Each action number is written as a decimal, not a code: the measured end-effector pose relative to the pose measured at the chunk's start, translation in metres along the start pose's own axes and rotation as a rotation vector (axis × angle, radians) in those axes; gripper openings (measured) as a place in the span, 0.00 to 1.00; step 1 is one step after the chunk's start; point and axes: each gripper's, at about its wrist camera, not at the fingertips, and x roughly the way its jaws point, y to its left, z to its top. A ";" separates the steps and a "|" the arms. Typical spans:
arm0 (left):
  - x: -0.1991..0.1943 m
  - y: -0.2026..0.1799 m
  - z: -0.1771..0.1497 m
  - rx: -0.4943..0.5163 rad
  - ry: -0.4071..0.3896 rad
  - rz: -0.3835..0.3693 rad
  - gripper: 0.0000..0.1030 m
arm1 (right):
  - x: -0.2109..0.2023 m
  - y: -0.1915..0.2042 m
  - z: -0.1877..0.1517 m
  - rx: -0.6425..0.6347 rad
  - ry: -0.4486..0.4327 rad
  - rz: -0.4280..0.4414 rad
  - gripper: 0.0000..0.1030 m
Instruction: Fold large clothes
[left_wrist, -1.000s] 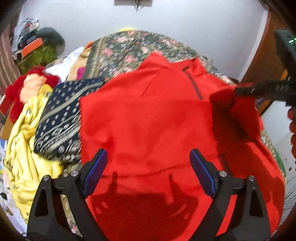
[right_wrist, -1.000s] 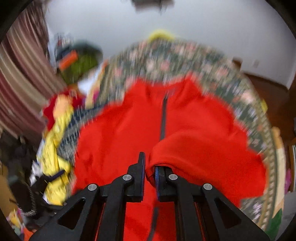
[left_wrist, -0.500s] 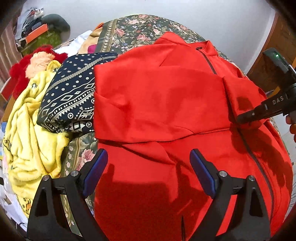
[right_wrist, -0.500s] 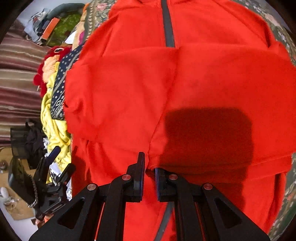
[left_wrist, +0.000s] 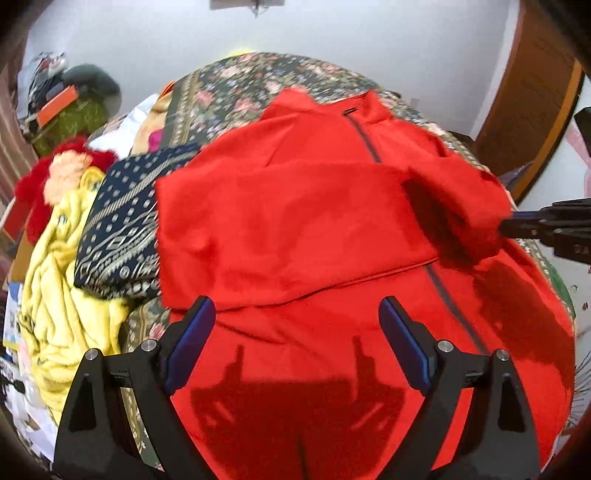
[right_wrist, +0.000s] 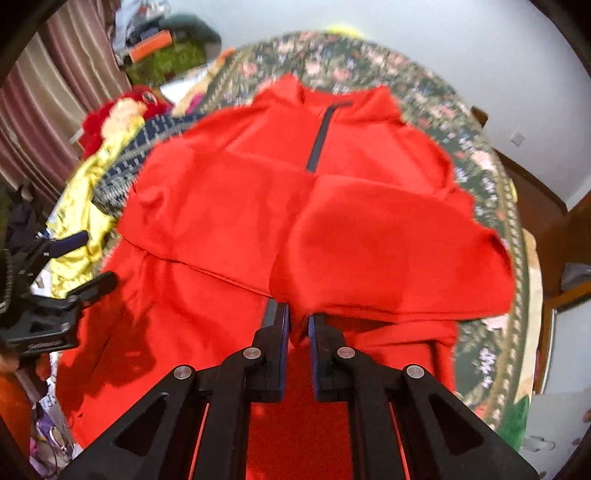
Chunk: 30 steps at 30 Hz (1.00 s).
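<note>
Looking along the right gripper (right_wrist: 298, 325), we see its two black fingers pressed nearly together on a fold of the red jacket (right_wrist: 332, 229), pinching the edge of a sleeve that has been brought across the chest. From the left wrist view the same tool comes in from the right edge, its tips buried in that red sleeve.

Our left gripper (left_wrist: 297, 339) hangs over the lower part of the jacket with its blue-padded fingers (left_wrist: 190, 339) spread wide and nothing between them; its shadow falls on the cloth just beneath. We cannot tell whether it touches the fabric.

The jacket lies front side up on a bed covered with a dark floral bedspread (left_wrist: 258, 85), collar at the far end, a dark zip (right_wrist: 321, 140) running down the middle. Both sleeves are folded in over the chest (the left one lies flat, the right one is lifted slightly at the pinched end).

Beside the jacket, on its left, sit a navy patterned cloth (left_wrist: 118, 229), a yellow fleece garment (left_wrist: 62, 288) and a red fuzzy item (left_wrist: 33, 184). A white wall rises beyond the bed.
</note>
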 end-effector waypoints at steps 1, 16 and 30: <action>-0.002 -0.007 0.004 0.009 -0.007 -0.005 0.88 | -0.010 -0.009 -0.001 0.027 -0.027 -0.003 0.06; 0.016 -0.183 0.073 0.300 -0.042 -0.068 0.88 | -0.059 -0.169 -0.068 0.333 -0.120 -0.079 0.06; 0.139 -0.329 0.084 0.483 0.123 -0.132 0.81 | -0.014 -0.238 -0.118 0.460 -0.050 -0.058 0.06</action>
